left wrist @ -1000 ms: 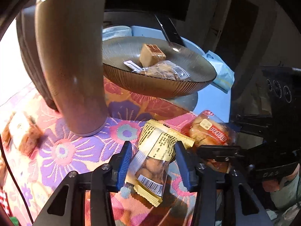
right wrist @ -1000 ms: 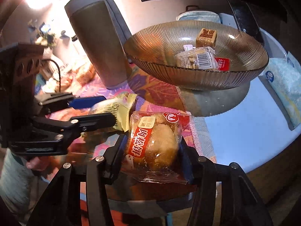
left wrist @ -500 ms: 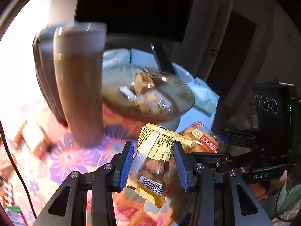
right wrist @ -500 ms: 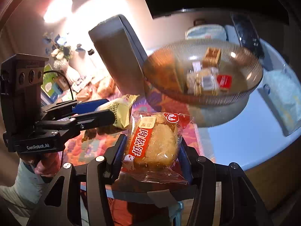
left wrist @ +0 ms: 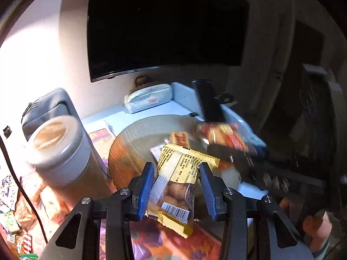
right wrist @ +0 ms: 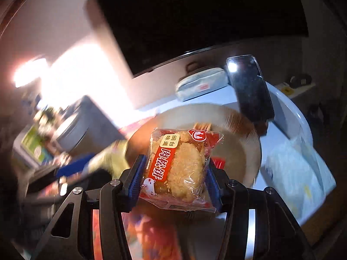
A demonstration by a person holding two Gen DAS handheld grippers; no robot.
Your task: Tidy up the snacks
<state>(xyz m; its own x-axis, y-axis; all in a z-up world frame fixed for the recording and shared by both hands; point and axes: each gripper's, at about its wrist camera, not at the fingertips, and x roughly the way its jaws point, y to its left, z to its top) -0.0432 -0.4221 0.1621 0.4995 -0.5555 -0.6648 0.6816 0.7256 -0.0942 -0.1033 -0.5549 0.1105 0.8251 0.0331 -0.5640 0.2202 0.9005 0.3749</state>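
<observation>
My left gripper [left wrist: 176,186] is shut on a yellow-edged clear snack packet [left wrist: 180,179], held above the near rim of a ribbed glass bowl [left wrist: 134,143]. A wrapped brown square cake [left wrist: 179,138] lies in that bowl. My right gripper [right wrist: 173,179] is shut on a red-labelled meat-floss cake packet [right wrist: 181,164], also raised over the bowl [right wrist: 243,143]. In the left wrist view the right gripper and its packet [left wrist: 225,136] hang over the bowl's right side. The right wrist view shows the left gripper's blue finger [right wrist: 73,166] at the left, blurred.
A tall beige canister with a white lid [left wrist: 58,149] stands left of the bowl, a grey case [left wrist: 45,108] behind it. A dark phone [right wrist: 249,88] leans behind the bowl. A pale pouch [left wrist: 149,99] lies at the back, tissue packs [right wrist: 299,166] right, loose snacks [left wrist: 13,216] far left.
Both grippers have risen from the flowered cloth with their packets and moved forward over the bowl. The canister now shows its lid from above.
</observation>
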